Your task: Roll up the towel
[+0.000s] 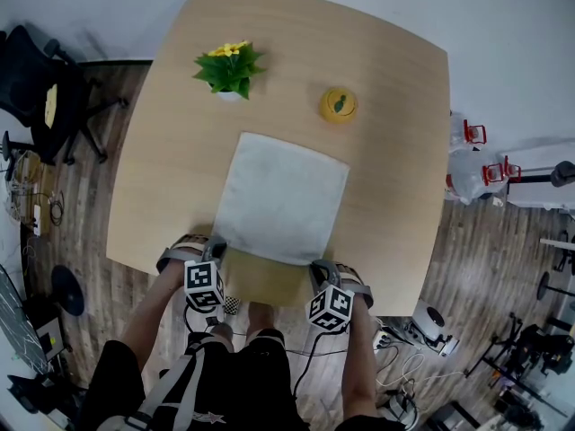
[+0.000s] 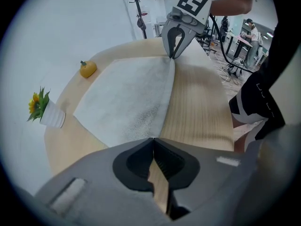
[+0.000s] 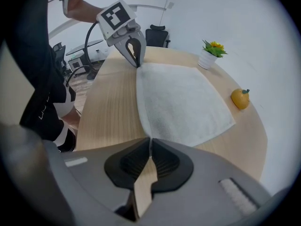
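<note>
White towel (image 1: 280, 196), pale wood-grain table (image 1: 395, 106), yellow-flowered green plant (image 1: 229, 68).

Bright, even indoor light covers the pale square wooden surface (image 1: 395, 106); shadows are soft. The white rectangular cloth towel (image 1: 280, 196) shows its texture without glare. Gripper views bulge, darkly vignetted at corners, foreground blurred.

A pale wooden tabletop (image 1: 395, 151) stands on dark plank floor (image 1: 85, 196) by a white wall (image 1: 503, 25); a black office chair (image 1: 31, 83) sits left.
</note>
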Tool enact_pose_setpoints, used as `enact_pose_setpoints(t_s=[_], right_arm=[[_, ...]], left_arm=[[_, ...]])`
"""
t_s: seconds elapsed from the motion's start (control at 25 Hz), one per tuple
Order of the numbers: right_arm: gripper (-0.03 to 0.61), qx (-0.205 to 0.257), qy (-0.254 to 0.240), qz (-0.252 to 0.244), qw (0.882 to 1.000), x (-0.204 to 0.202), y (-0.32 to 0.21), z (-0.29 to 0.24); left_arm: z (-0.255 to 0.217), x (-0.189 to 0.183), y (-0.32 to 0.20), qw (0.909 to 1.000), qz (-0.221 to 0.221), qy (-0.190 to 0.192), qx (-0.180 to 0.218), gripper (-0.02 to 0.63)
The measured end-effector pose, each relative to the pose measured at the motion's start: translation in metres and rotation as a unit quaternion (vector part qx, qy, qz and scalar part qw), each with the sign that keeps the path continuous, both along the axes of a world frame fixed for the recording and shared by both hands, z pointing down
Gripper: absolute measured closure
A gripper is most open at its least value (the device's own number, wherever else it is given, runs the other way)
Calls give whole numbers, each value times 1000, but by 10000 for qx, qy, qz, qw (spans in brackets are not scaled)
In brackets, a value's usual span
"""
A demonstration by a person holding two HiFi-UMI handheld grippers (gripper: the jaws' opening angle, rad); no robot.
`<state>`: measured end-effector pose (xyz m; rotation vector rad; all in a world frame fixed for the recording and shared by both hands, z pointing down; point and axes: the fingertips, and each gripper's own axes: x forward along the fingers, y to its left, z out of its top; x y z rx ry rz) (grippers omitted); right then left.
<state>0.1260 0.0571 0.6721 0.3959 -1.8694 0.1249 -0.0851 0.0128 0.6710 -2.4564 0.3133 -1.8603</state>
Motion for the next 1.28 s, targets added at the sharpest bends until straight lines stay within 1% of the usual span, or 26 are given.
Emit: enact_pose_setpoints(t_s=[0.48, 0.8, 0.96, 1.28], right_arm=[[560, 78, -83, 43, 9999, -7, 25, -13], [558, 15, -233, 281, 9993, -10, 51, -24], [557, 32, -278, 408, 9988, -10, 49, -30], [557, 140, -289, 502, 9982, -5, 37, -31]], left_arm=[[-12, -7, 24, 10000, 65, 11, 35, 604], [-30, -10, 45, 9999, 47, 89, 114, 604], [-39, -10, 42, 9997, 33, 105, 221, 603], [-41, -4, 30, 9993, 27, 69, 361, 603]])
